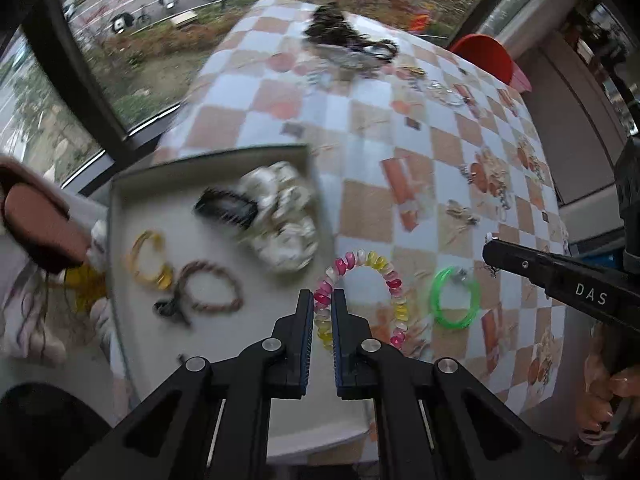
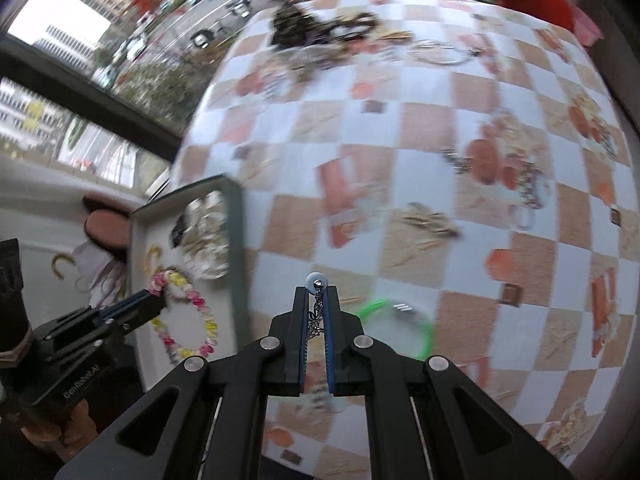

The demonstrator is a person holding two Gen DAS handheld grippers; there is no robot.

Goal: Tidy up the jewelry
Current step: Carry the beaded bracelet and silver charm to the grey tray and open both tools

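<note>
A: Left gripper (image 1: 323,295), black plastic with blue ribbed pads: how does it stand?

B: Clamped on a coiled plastic spiral bracelet in pink, yellow and clear segments (image 1: 370,266). The glossy loop hangs beyond the fingertips, over the near corner of the tray and the cloth.

A: The tray?

B: Shallow rectangular grey tray with a matte floor (image 1: 120,216), at the table's left edge. In it: a yellow translucent bangle (image 1: 149,260), a brown twisted-cord bracelet with a dark knot (image 1: 212,286), a black toothed hair claw (image 1: 226,206), and a cream patterned fabric scrunchie (image 1: 284,216), blurred.

A: Right gripper (image 2: 316,292)?

B: Pressed together on a fine silver metal chain with a small pale round bead (image 2: 316,280); the bead sits just past the tips and the links run down between the pads.

A: The table?

B: Checked tablecloth, beige and white squares with orange printed motifs (image 1: 360,128). A neon green thin plastic bangle (image 1: 456,300) lies flat on it, right of the tray. A dark tangled heap of jewellery (image 1: 344,36) sits at the far edge, too blurred to sort. An orange plastic chair back (image 1: 486,54) stands beyond it.

A: Any lettering?

B: "DAS" in white on the right gripper's finger, in the left wrist view. "GenRobot.AI" on the left gripper's body, in the right wrist view.
</note>
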